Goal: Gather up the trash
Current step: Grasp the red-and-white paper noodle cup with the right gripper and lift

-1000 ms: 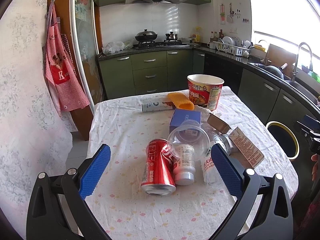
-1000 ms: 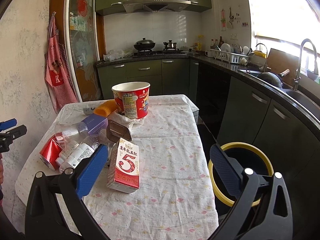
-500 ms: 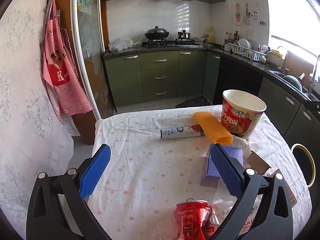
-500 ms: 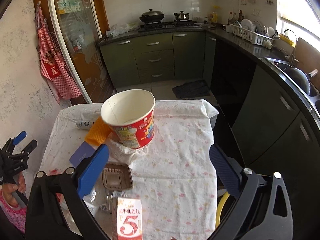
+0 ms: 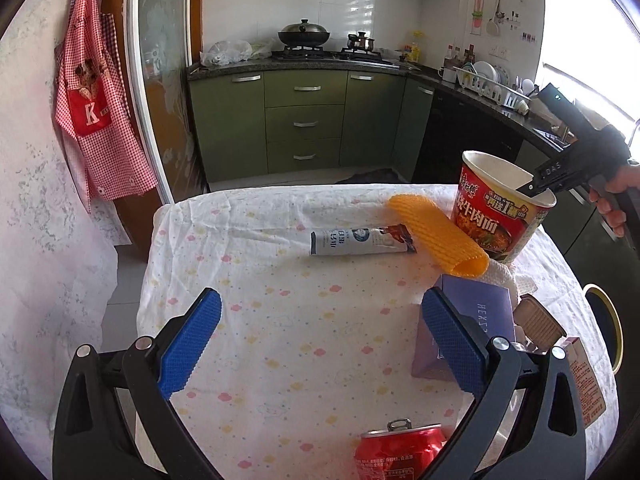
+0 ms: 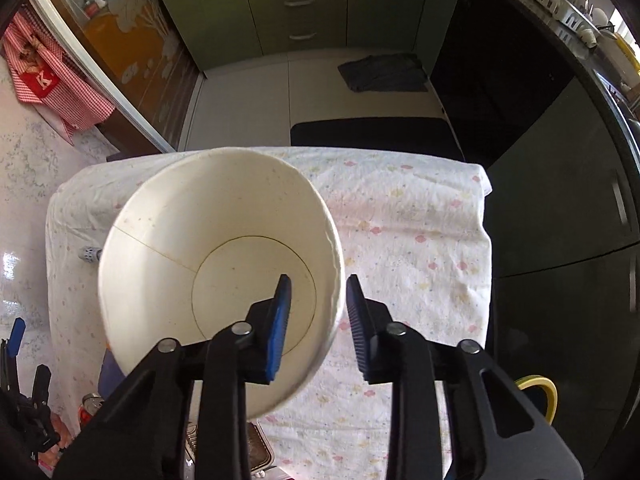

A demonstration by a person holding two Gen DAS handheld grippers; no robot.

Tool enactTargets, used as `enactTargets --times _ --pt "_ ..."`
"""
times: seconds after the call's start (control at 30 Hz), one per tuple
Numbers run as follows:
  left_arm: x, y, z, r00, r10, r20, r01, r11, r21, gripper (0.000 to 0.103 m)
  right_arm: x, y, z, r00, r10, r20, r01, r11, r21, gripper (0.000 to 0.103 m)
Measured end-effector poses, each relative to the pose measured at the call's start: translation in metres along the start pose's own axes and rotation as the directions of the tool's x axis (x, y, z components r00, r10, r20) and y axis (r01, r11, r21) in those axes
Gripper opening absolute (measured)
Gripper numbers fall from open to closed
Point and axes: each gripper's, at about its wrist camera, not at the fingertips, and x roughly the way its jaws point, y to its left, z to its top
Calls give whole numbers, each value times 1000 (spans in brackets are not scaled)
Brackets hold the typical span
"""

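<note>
**Right gripper closes on the noodle cup's rim**

Here we go: the right gripper (image 6: 316,316) comes almost straight down over the instant noodle cup (image 5: 502,210), one blue pad inside the white bowl of the cup, the other outside, and the jaws are closing with the cup wall between them. There looks to be a sliver of daylight between the outer pad and the rim, so I wouldn't call it a firm pinch just yet. The cup stands upright at the far right of the table (image 5: 280,320), leaning against a white cloth with the orange ribbed sleeve (image 5: 438,236) lying against its side.

The left gripper (image 5: 320,344) hangs over the near end of the table with its jaws wide apart and nothing between them. Below it lies the crushed red cola can (image 5: 396,456); the blue box (image 5: 484,320) sits just beside its right pad.

To do this well, I'd say: finish the squeeze on the wall just under the rolled lip, where thin paper is stiffest, and go gently, since a hard pinch would buckle it. Lift straight up so the orange sleeve and the toothpaste-like tube (image 5: 360,242) beside it aren't dragged along. The yellow-rimmed bin (image 5: 614,328) waits off the table's right edge, a short carry away.
</note>
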Motion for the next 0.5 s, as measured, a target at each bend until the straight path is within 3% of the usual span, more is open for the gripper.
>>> enactTargets --times 0.07,0.23,0.37,0.5 --pt "-3 -1 -1 1000 -11 8 11 1000 3 99 6 0 3 1000 4 -16 -4 1000 9 8" --pt "-11 -3 -2 1000 -23 20 23 1000 0 99 -6 -8 2 999 36 18 -36 999 30 4" --pt "-15 -4 -2 999 -29 25 29 1000 0 99 -51 -30 -14 992 75 99 -82 995 63 4" --pt "-21 -8 -3 999 -38 33 38 999 11 99 -109 -72 -55 978 98 183 -120 987 111 4"
